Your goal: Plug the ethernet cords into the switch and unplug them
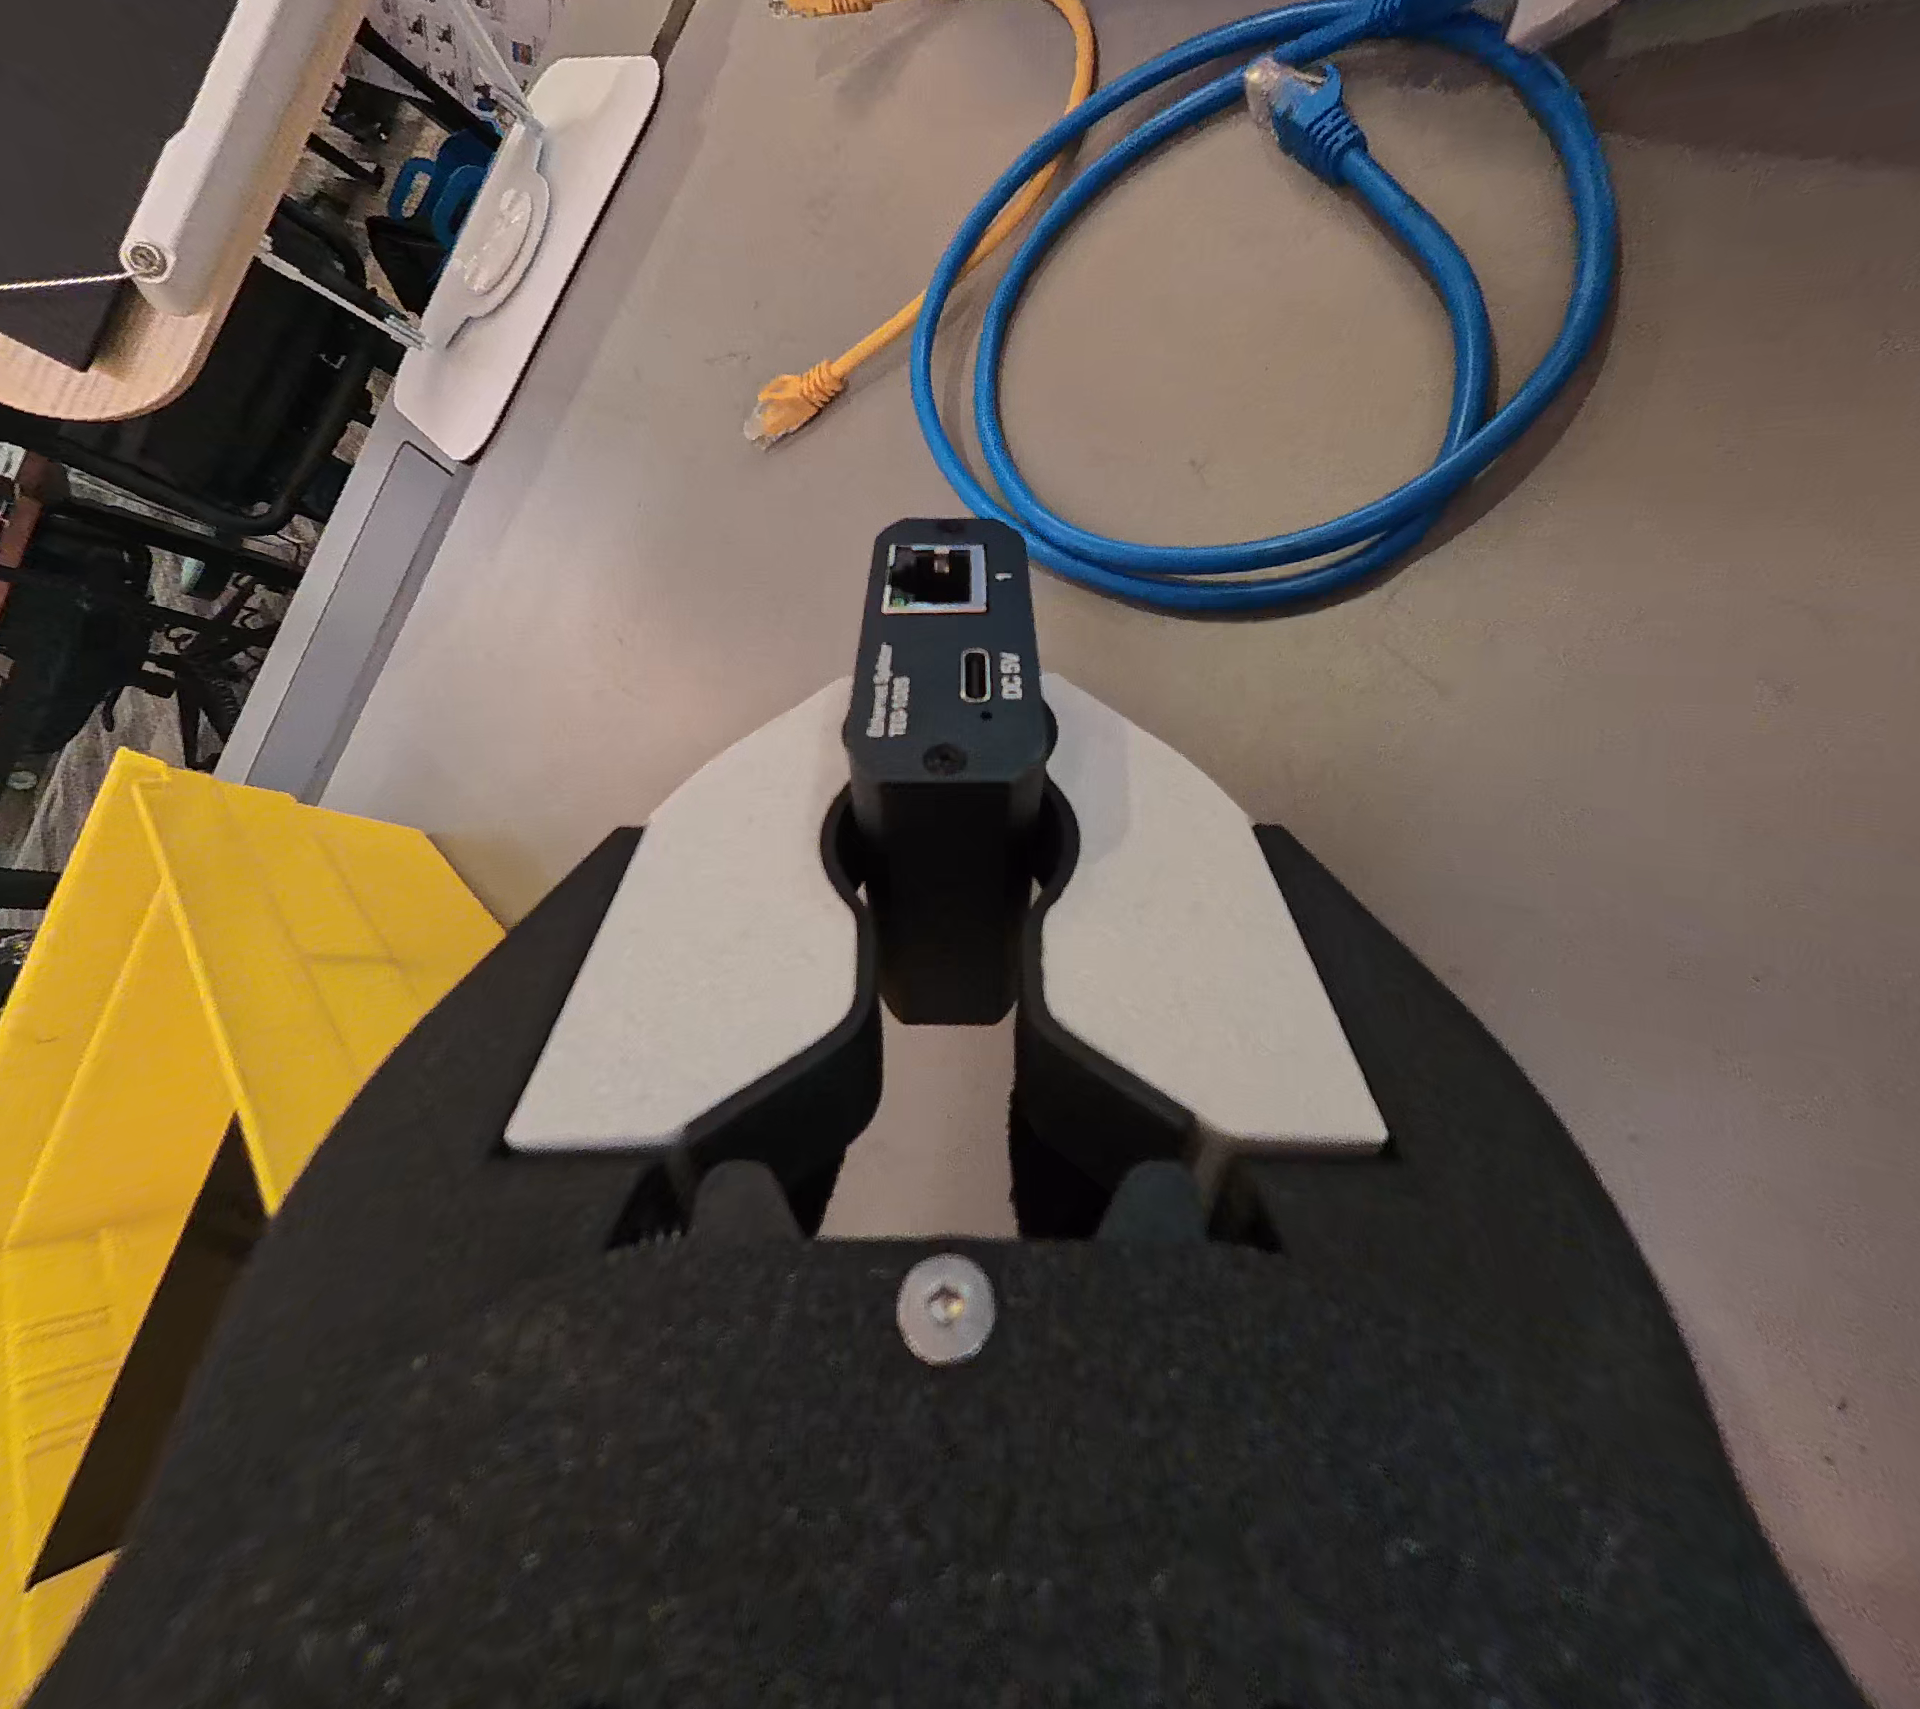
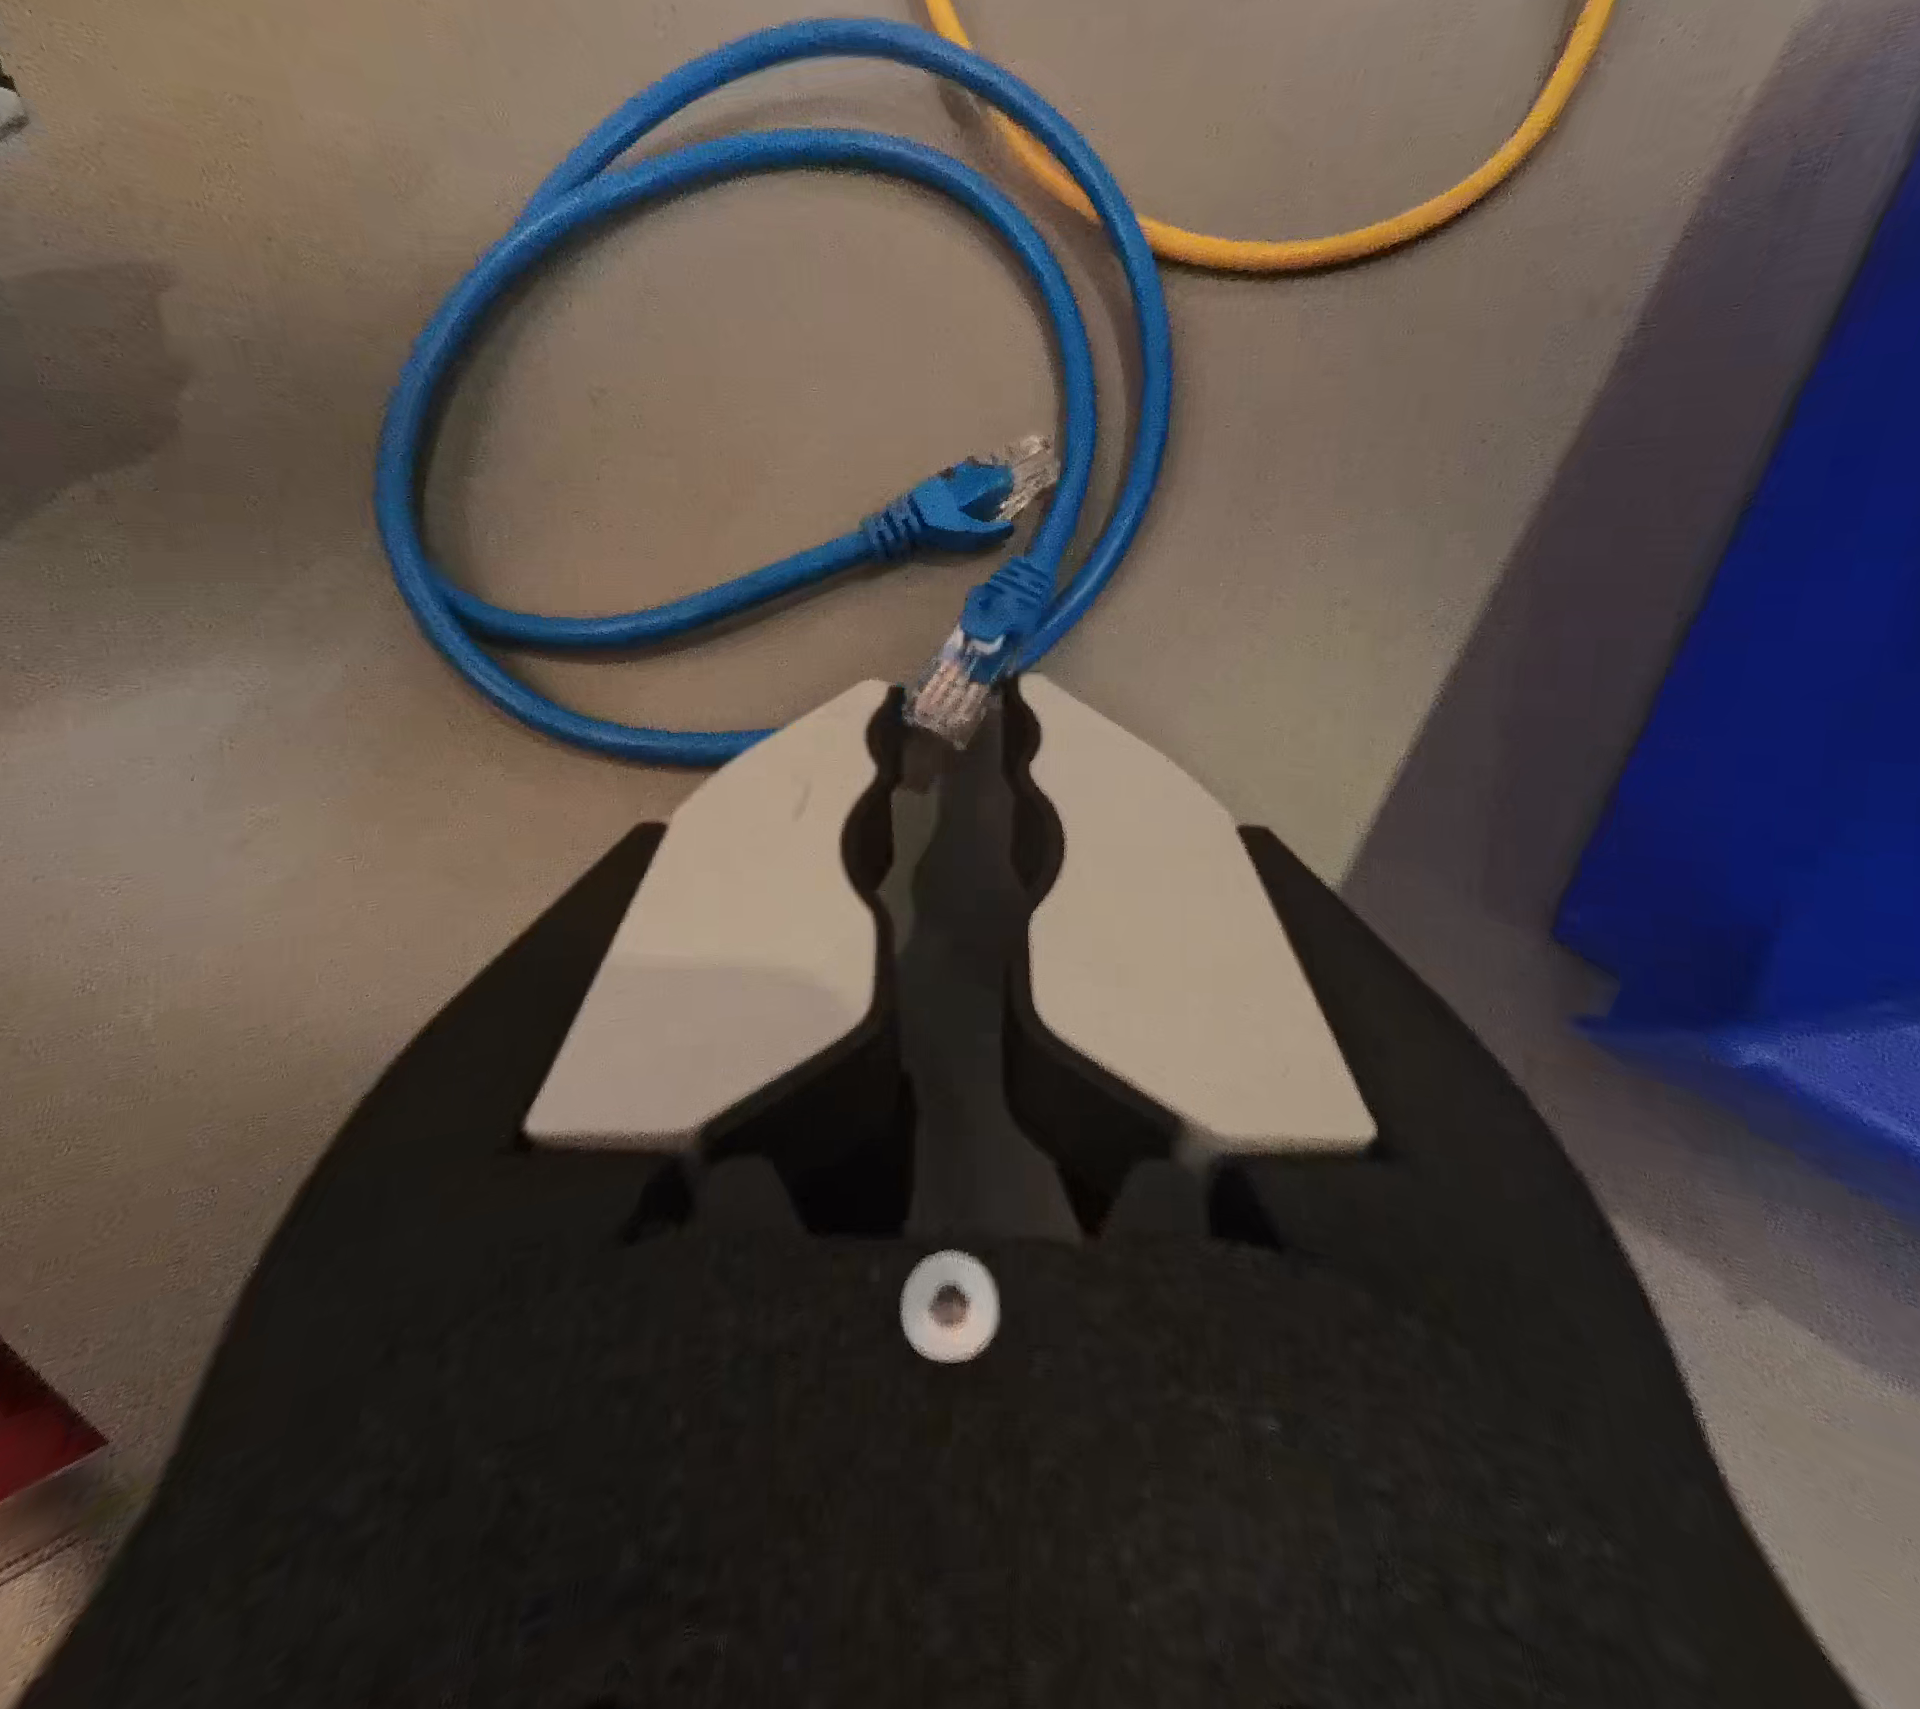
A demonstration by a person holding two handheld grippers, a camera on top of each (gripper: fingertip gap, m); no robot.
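Left gripper (image 1: 948, 838) clamps the switch (image 1: 943, 693); right gripper (image 2: 951, 724) seemingly pinches a blue plug (image 2: 951, 691).

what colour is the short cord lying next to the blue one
Orange-yellow short cord, with matching boots; clearest in the left wrist view.

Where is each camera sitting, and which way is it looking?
Left wrist view: rides on the left gripper, looking along its fingers, down at the grey table; its white fingers clamp the black switch.
Right wrist view: rides on the right gripper, looking down at the same table; its white fingertips pinch the blue cord's plug.
Both views share the coiled blue cord and the orange cord; the left view also catches the right gripper's tip holding that plug.
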